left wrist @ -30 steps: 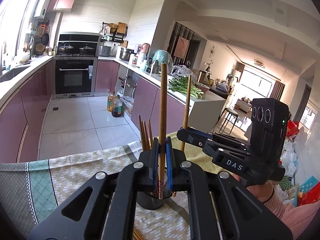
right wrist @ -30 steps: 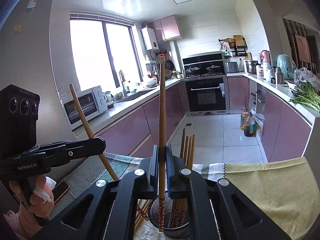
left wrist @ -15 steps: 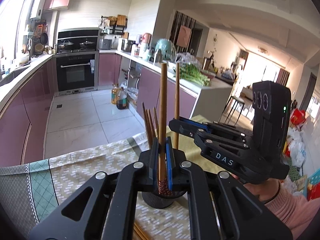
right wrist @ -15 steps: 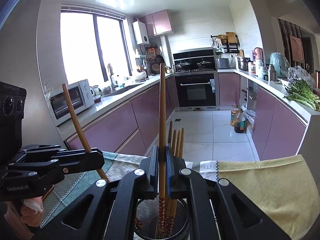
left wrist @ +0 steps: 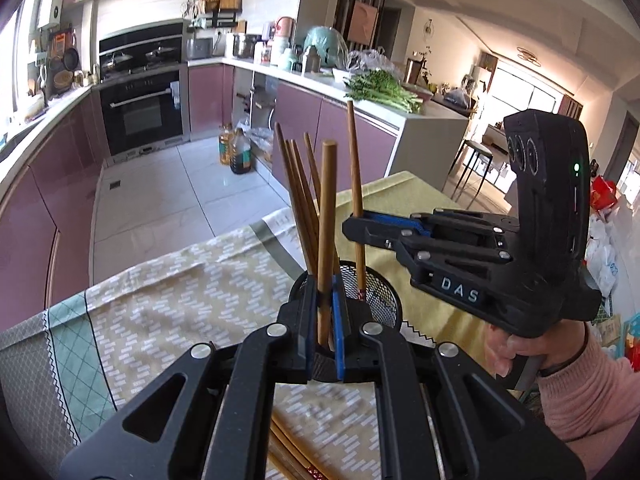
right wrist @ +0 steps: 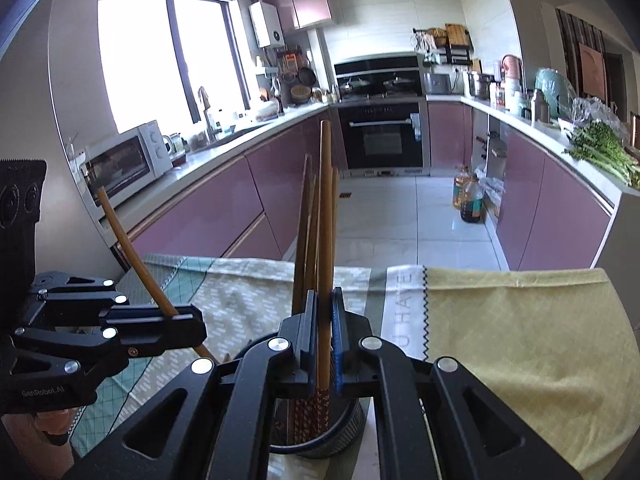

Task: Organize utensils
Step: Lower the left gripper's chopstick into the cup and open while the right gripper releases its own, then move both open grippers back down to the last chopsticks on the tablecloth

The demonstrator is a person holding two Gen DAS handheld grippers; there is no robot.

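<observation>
- Left gripper [left wrist: 323, 322] clamps a chopstick [left wrist: 326, 240] upright over the cup [left wrist: 384, 300]
- Right gripper [right wrist: 323, 344] clamps another chopstick [right wrist: 325, 248], tip inside the cup
- More chopsticks [left wrist: 298, 196] stand in the cup

Black gripper [left wrist: 324, 340], blue pads, pink sleeve [left wrist: 588, 396]

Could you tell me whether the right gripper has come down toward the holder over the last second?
Yes. The right gripper and its chopstick have descended; the tip now sits inside the mesh holder.
</observation>
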